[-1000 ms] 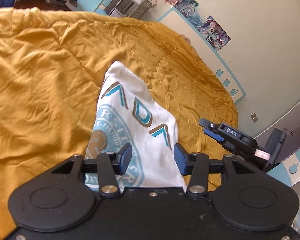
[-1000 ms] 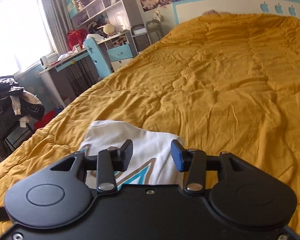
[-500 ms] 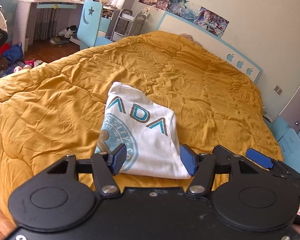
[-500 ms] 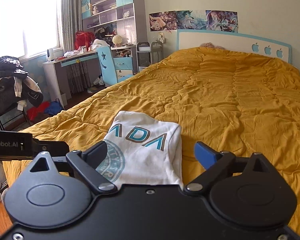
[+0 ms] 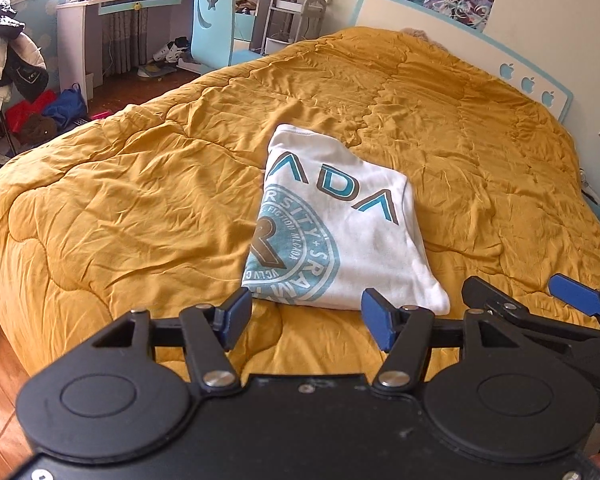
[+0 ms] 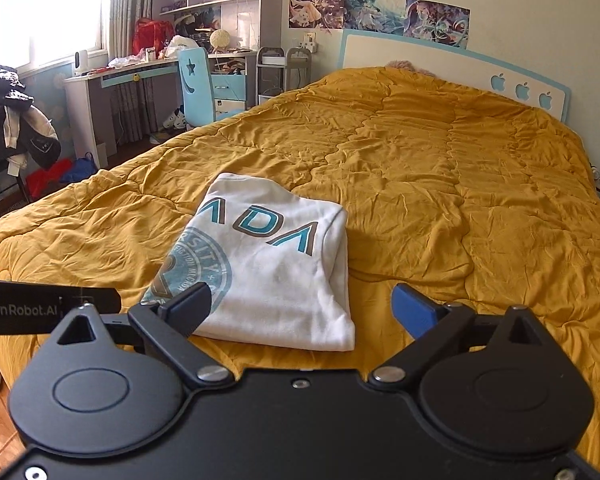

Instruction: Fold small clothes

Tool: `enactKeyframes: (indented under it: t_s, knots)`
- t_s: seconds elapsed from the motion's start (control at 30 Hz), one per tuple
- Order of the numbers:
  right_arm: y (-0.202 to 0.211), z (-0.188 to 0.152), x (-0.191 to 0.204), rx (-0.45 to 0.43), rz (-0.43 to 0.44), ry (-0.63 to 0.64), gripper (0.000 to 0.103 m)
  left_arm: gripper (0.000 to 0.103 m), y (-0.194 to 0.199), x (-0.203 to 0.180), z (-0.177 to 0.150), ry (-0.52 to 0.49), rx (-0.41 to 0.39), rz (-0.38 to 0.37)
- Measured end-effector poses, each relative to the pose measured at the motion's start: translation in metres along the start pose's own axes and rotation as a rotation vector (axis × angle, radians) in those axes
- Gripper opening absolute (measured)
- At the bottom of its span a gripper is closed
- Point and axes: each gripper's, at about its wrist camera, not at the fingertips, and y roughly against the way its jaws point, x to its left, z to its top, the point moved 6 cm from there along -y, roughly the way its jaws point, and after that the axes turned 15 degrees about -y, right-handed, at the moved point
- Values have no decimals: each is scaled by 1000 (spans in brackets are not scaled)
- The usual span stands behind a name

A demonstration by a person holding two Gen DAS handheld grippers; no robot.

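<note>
On the mustard-yellow quilted bedspread (image 5: 140, 208) lay the folded white printed T-shirt (image 5: 340, 240), near its foot edge. Left gripper (image 5: 306, 314) and right gripper (image 6: 300, 308) stood released, holding nothing. Any tidying should press edges square without dragging layers.

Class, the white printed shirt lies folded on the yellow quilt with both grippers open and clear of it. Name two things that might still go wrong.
1. The folded shirt lies near the quilt's front edge; a nudge might slide it off.
2. The quilt is puffy and wrinkled, so the fold may loosen.
</note>
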Motion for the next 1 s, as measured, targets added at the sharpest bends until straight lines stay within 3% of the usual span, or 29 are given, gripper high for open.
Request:
enactKeyframes:
  t_s: [1.0]
  knots:
    - [-1,-1,2,26,8,-15,98,66,-3,4,-1,7,64,11]
